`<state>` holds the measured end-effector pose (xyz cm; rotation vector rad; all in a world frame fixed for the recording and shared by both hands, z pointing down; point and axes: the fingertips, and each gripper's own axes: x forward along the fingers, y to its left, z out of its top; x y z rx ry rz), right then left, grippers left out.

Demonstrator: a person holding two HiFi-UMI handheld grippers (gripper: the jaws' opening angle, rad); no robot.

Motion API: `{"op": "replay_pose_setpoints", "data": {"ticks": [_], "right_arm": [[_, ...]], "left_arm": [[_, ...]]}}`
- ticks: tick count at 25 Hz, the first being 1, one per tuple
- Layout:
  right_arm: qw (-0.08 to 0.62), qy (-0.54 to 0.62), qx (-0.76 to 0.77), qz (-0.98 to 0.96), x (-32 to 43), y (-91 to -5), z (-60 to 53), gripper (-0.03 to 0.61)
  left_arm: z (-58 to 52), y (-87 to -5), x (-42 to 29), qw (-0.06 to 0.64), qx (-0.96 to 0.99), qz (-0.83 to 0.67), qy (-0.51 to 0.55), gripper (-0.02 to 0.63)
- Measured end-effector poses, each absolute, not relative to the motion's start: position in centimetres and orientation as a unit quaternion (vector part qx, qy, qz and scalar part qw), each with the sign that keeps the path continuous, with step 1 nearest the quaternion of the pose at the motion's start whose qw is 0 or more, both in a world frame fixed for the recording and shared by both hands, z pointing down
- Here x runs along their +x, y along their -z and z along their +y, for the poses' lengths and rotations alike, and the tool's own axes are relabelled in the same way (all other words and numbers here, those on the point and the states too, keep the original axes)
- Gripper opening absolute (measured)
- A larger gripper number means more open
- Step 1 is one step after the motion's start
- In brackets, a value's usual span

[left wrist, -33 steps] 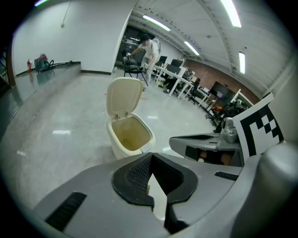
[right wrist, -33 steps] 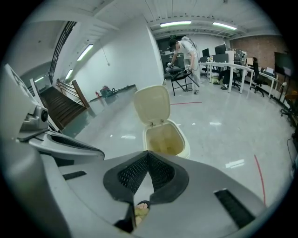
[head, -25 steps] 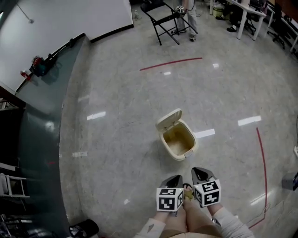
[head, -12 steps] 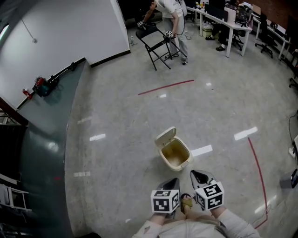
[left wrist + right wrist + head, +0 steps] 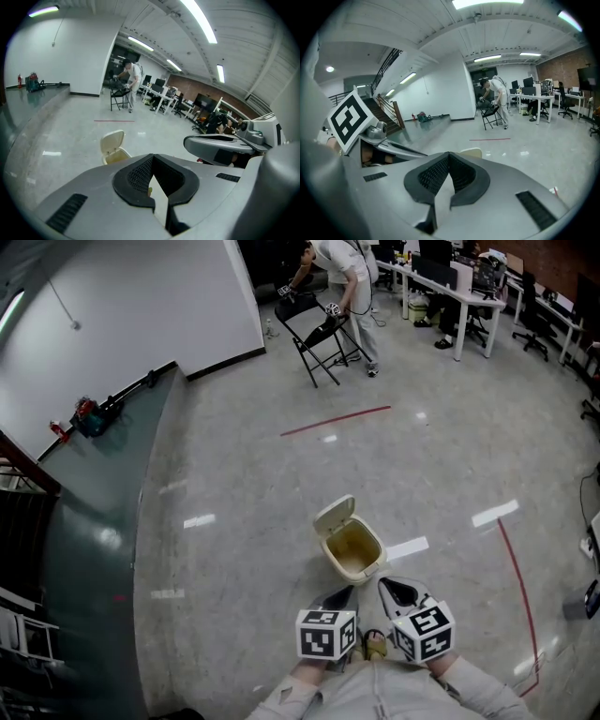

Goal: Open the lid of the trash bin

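Holding left claw (image 5: 341,596) and right claw (image 5: 399,591), both clenched on nothing, just short of the small cream plastic trash bin (image 5: 357,555), hinged lid (image 5: 334,514) already standing up; seemingly finishing, next only withdrawing.

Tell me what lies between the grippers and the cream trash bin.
Only bare grey polished floor separates the left gripper and right gripper from the cream trash bin, per the head view.
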<state>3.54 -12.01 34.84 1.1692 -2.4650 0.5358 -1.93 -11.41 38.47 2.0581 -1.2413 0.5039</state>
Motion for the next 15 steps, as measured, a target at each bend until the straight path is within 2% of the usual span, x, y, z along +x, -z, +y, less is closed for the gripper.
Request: {"op": "replay_pose_setpoints", "data": {"ticks": [15], "right_arm": [[0.184, -0.174, 0.397, -0.882, 3.0, -34.3, -13.3, 0.003]], "left_arm": [[-13.2, -37.0, -1.3, 0.320, 0.799, -0.478, -0.178, 0.005]]}}
